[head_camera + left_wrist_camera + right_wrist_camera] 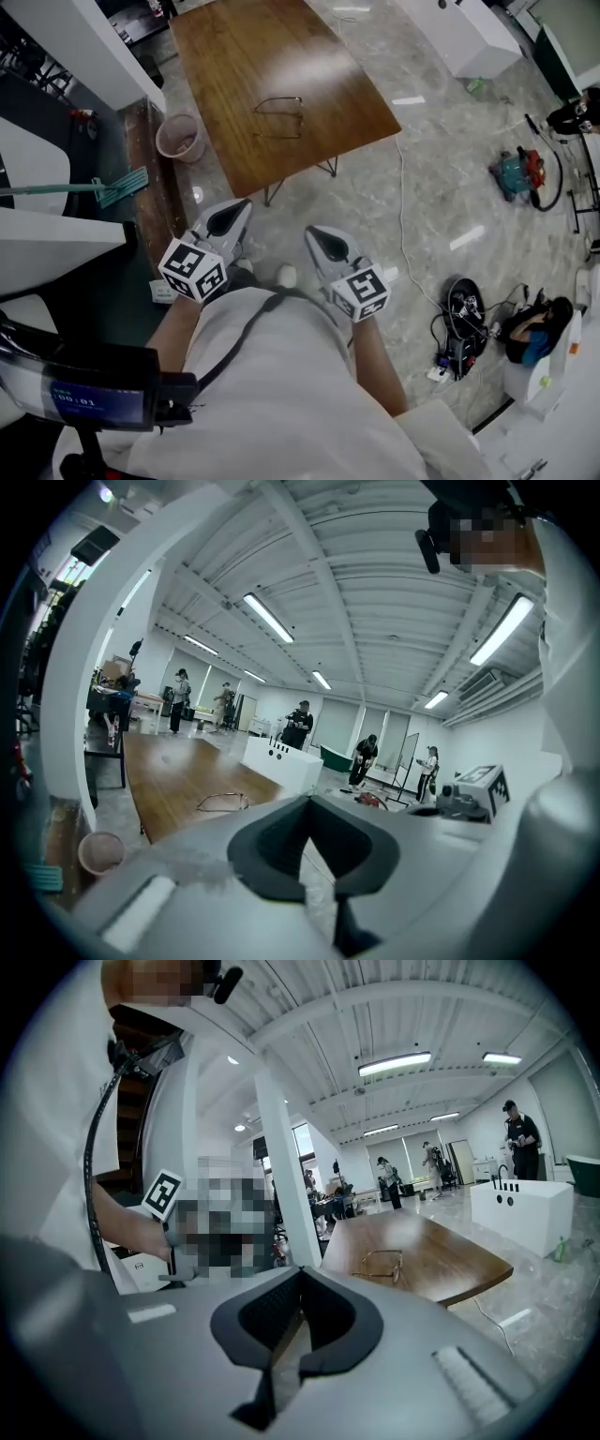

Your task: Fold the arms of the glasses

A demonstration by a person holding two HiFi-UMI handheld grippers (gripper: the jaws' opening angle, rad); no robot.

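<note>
Head view: wire glasses (279, 117) at twelve o'clock look light and fragile; best gripped near the hinges. The left gripper (241, 208) and right gripper (313, 234) are closed, empty.

I am holding my left gripper (241, 207) and right gripper (315, 234) side by side near my waist. Both are pointing forward, jaws closed and empty.
</note>
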